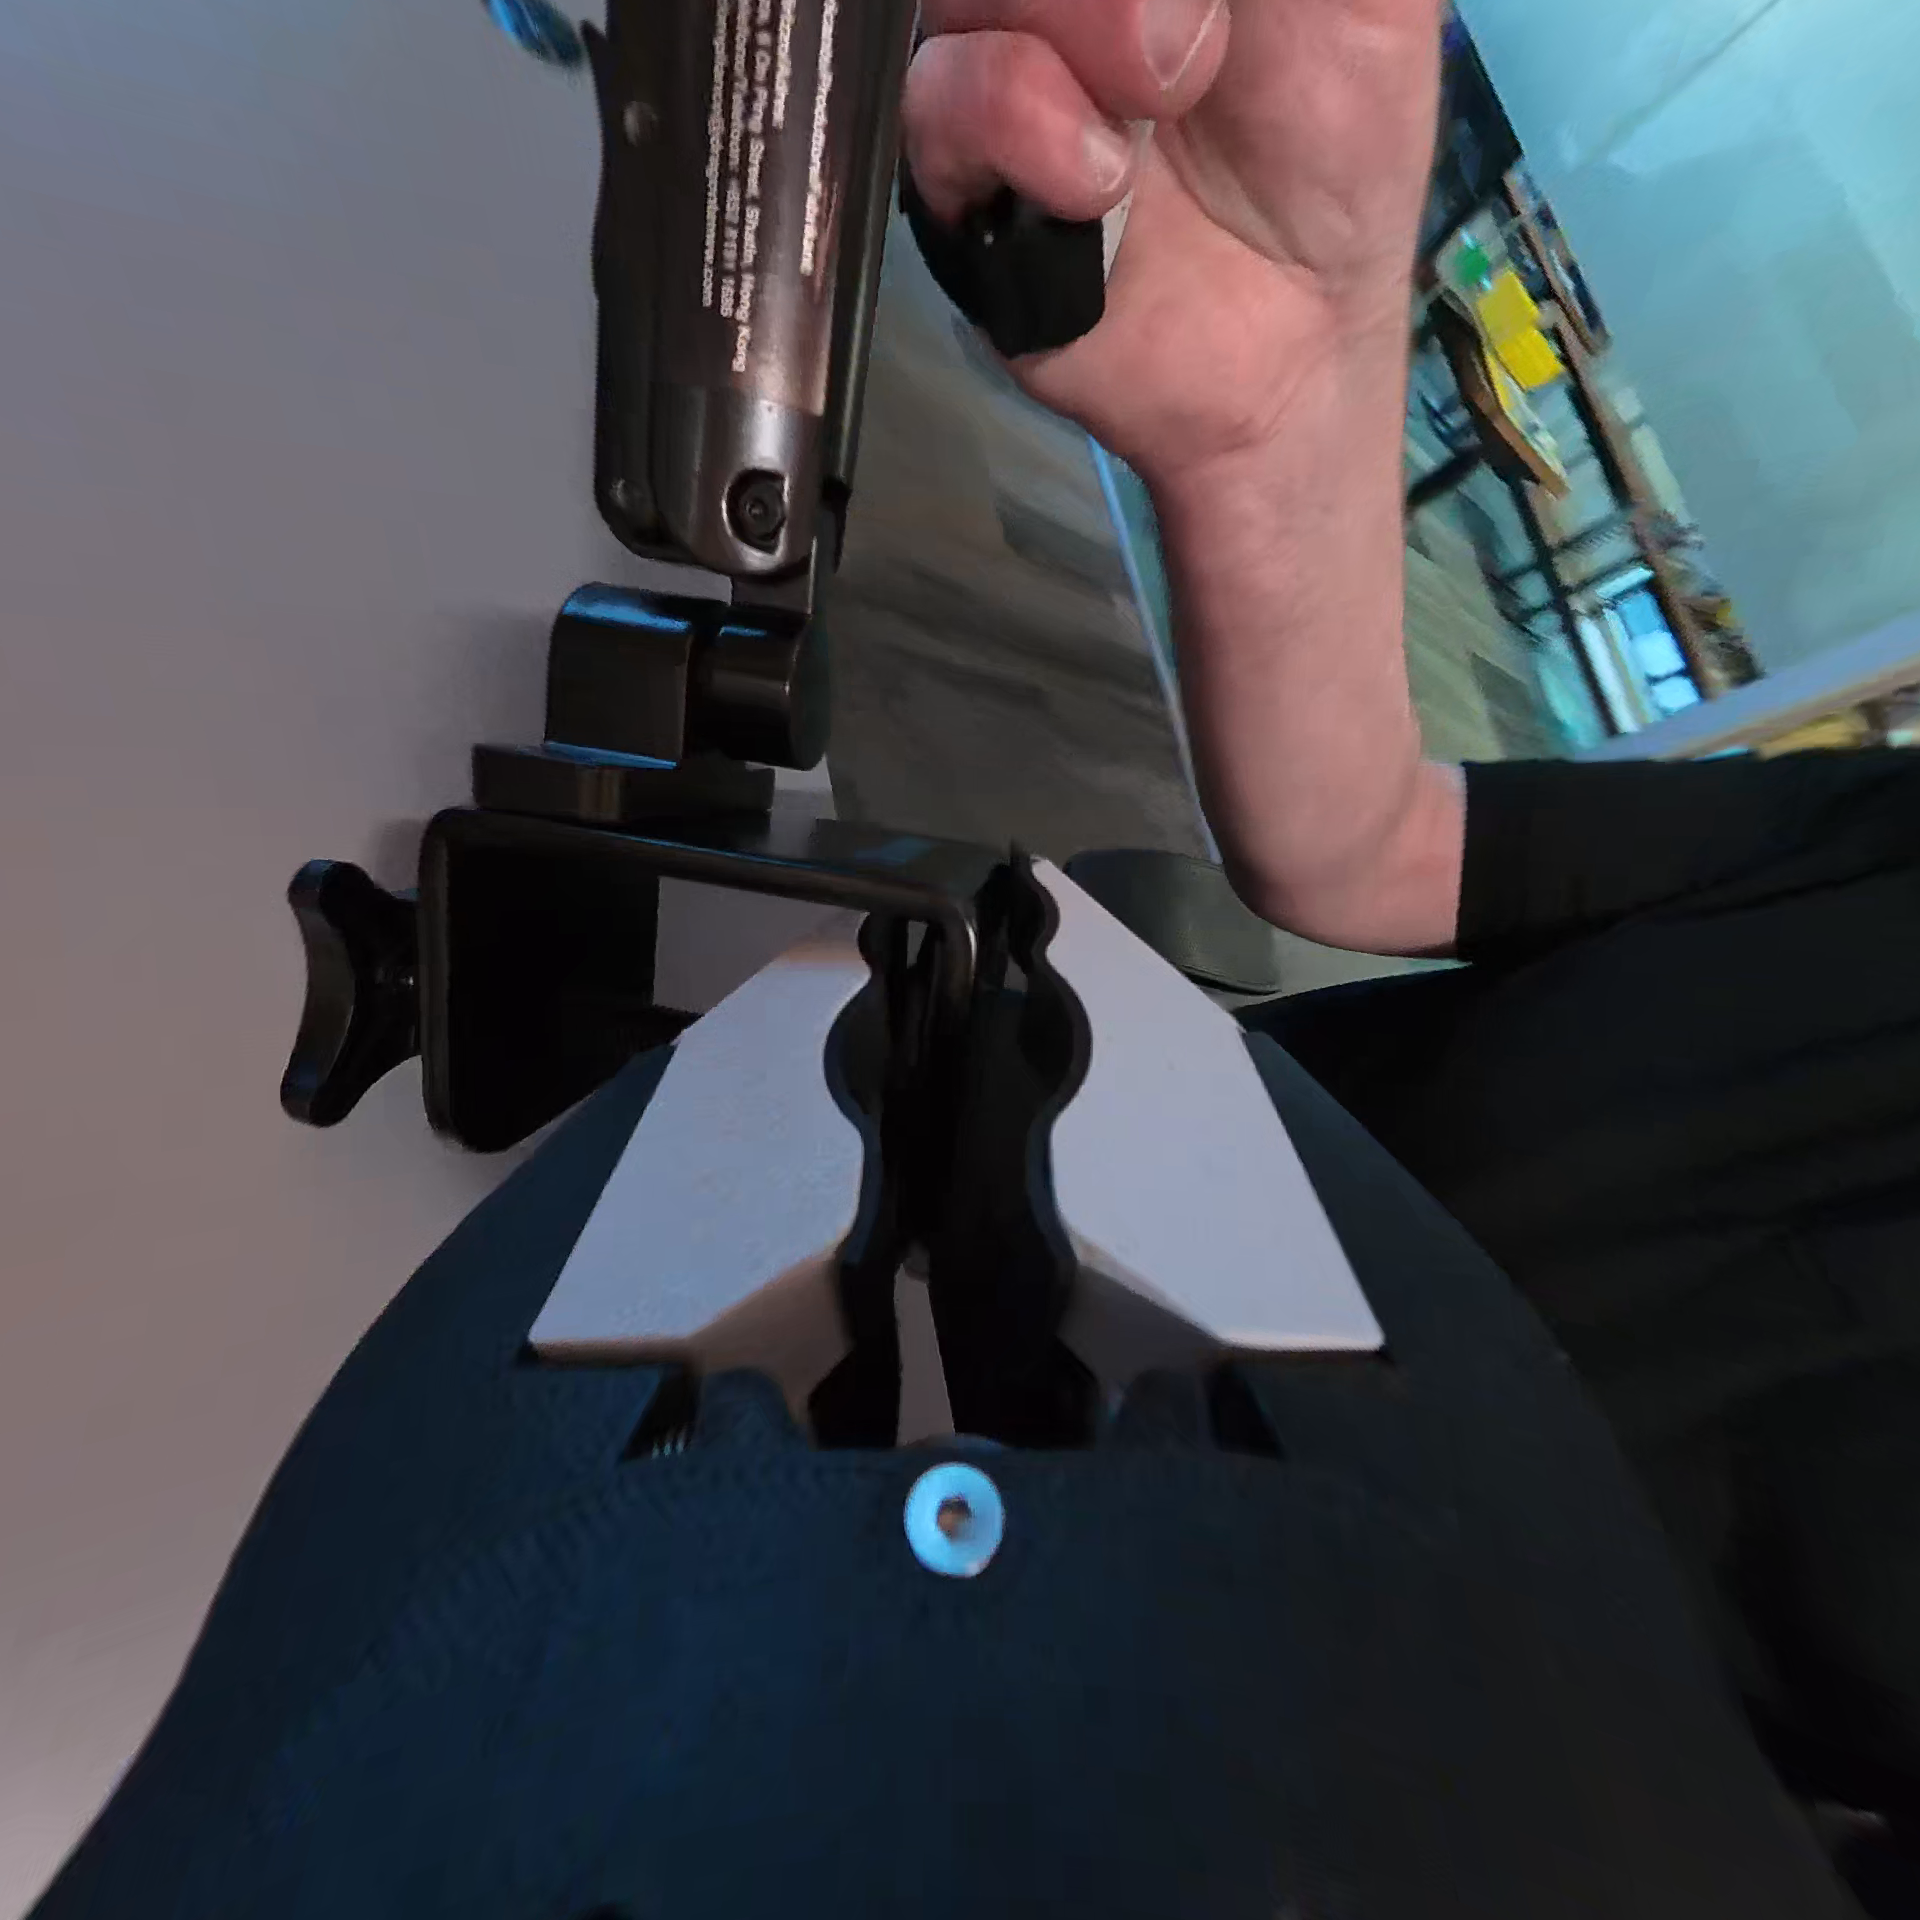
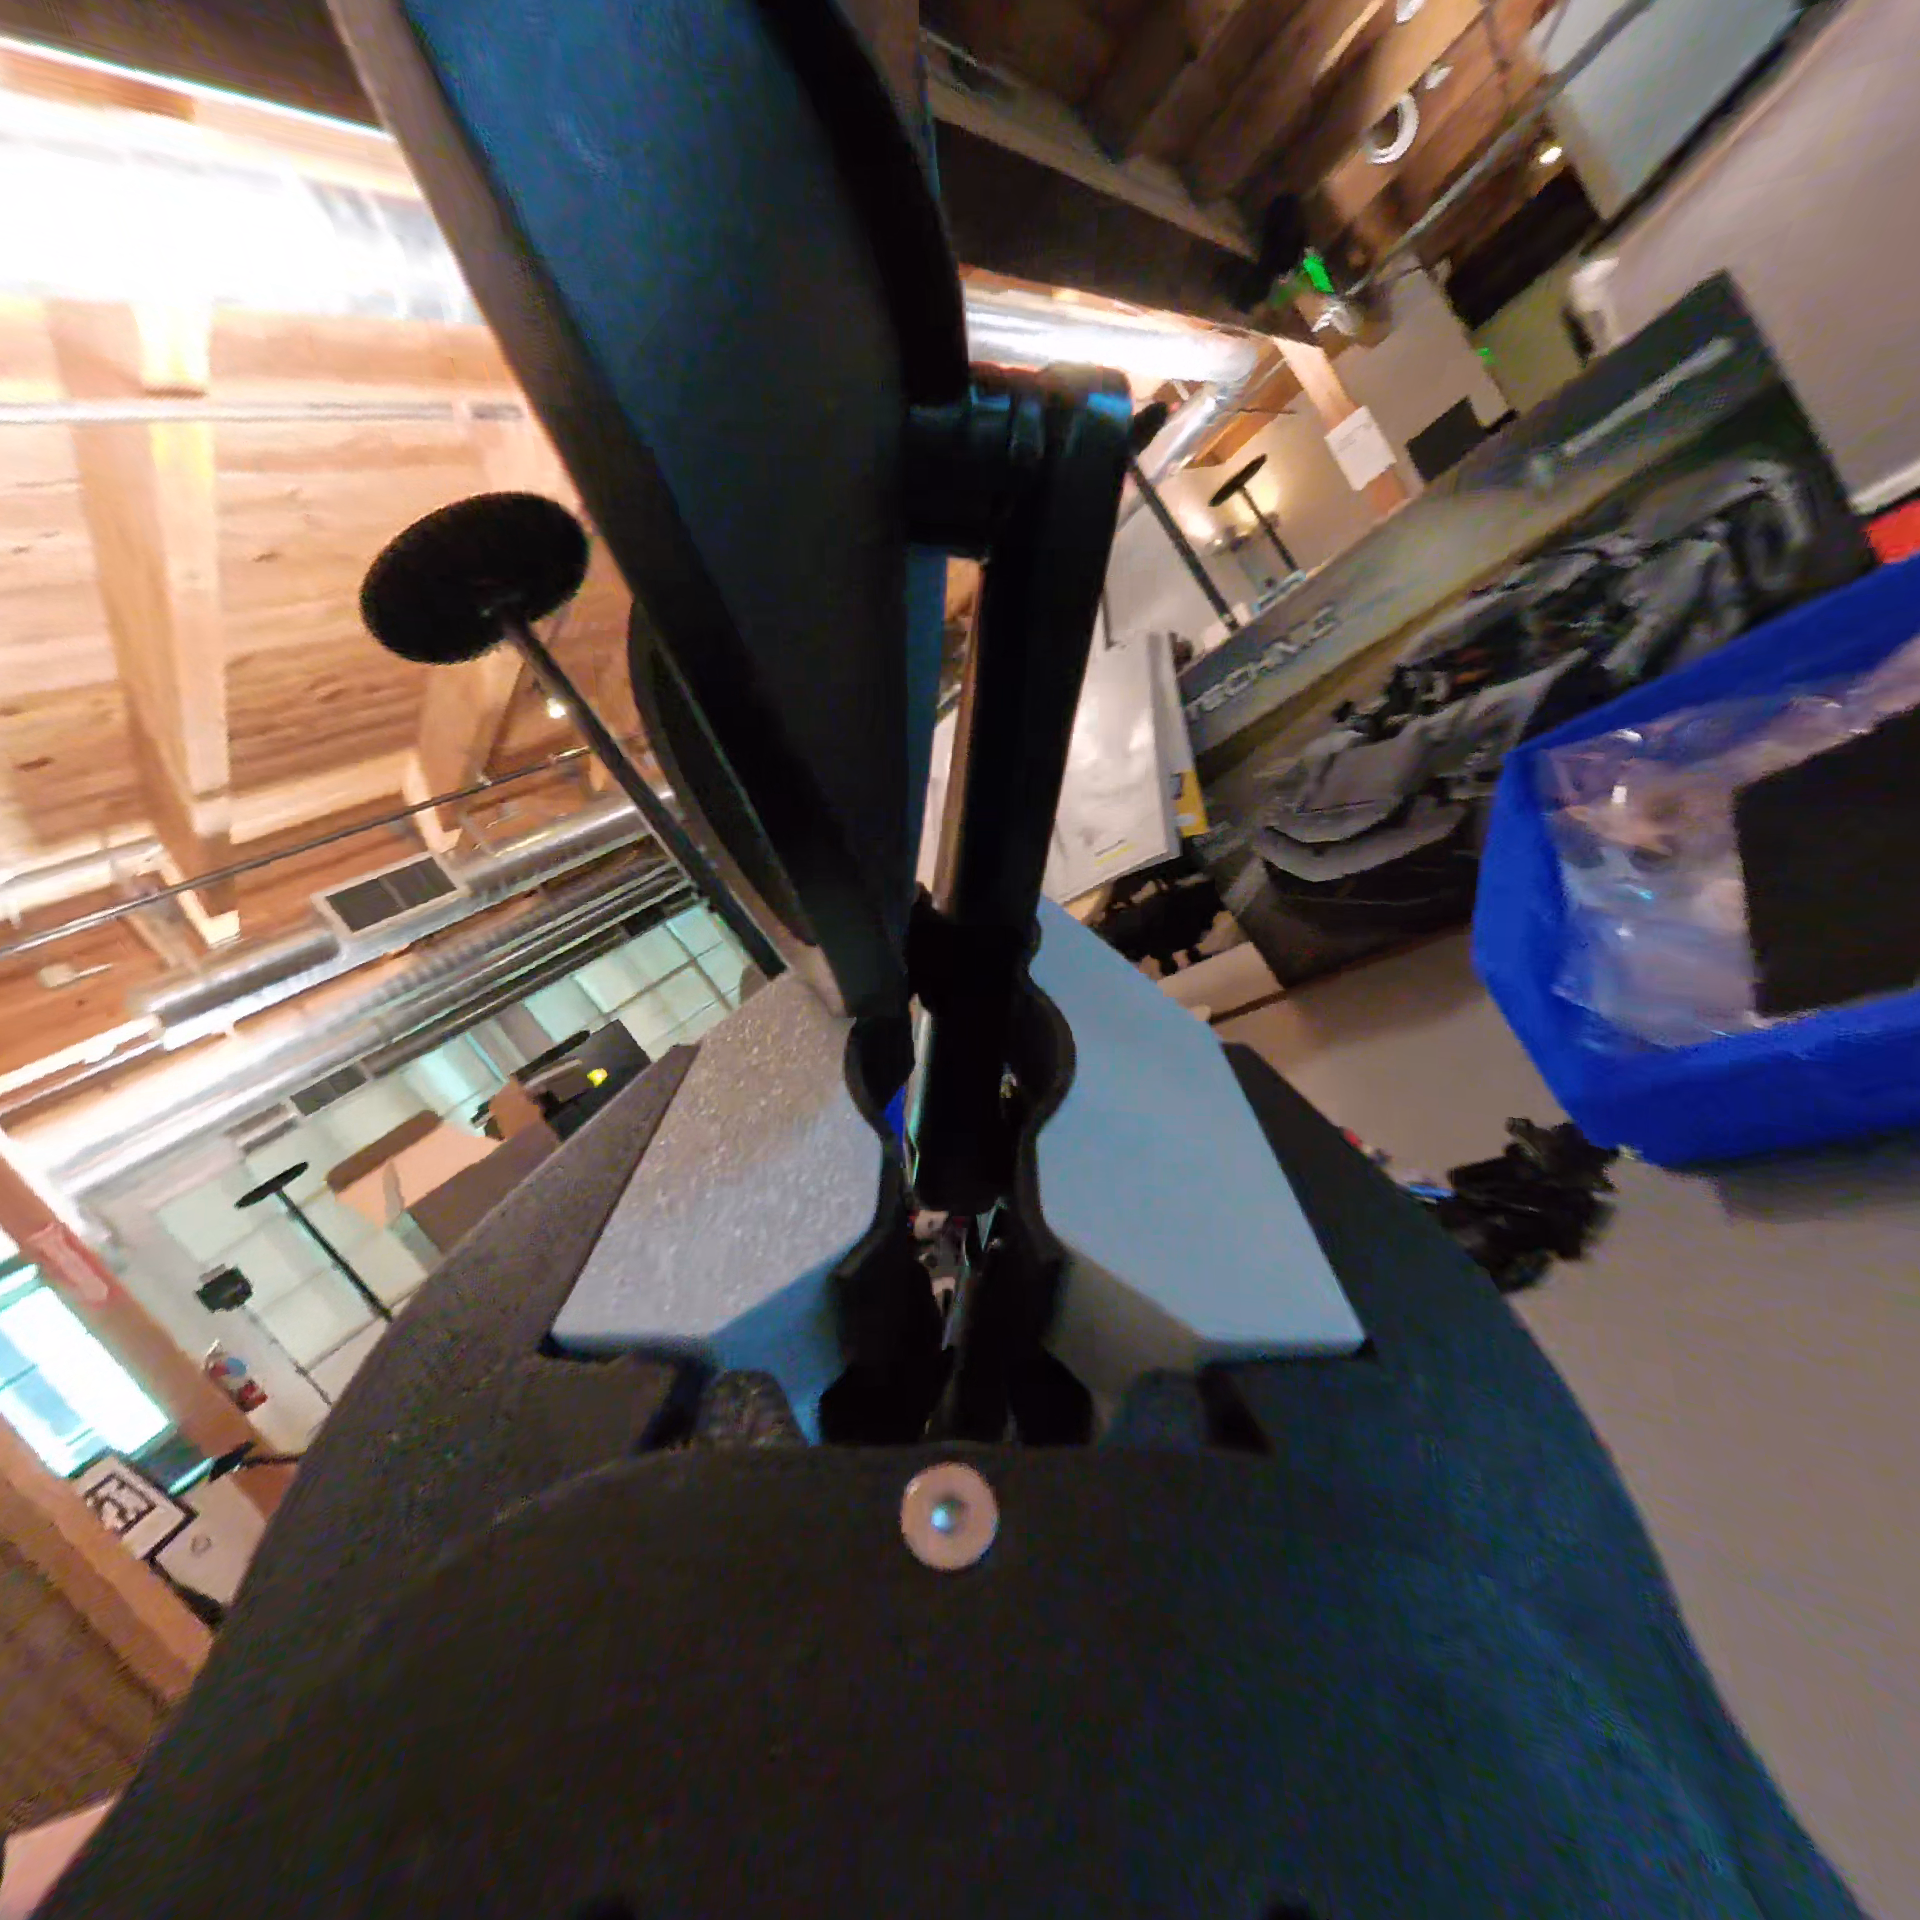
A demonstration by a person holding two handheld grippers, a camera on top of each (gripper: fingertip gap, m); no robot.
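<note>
Left wrist view: we saw the left gripper (image 1: 961,940) with its two fingers drawn together on the corner of a black metal bracket (image 1: 665,862), the bent edge of which sat pinched between the dark pads. This bracket formed a clamp on a pale board (image 1: 208,520), with a black screw knob (image 1: 348,992) standing out on its left side. On top of the bracket sat a black swivel joint (image 1: 686,686), and from it rose a dark brown hinged arm (image 1: 748,281) bearing white print. To the right of that arm, a bare hand (image 1: 1174,239) closed on a second black knob (image 1: 1023,270); a black sleeve (image 1: 1662,883) covered the forearm. Shelving showed blurred at far right.

Right wrist view: we saw the right gripper (image 2: 961,977) closed on a slim black bar (image 2: 1023,675), which ran up to a pivot (image 2: 977,457) on a broad dark panel (image 2: 665,312). On the grey tabletop (image 2: 1714,1455) to the right stood a blue bin (image 2: 1579,1060) holding clear plastic bags, with a small black heap (image 2: 1527,1195) just beside it and a large printed box (image 2: 1507,665) farther off. We saw wooden ceiling beams at left.
</note>
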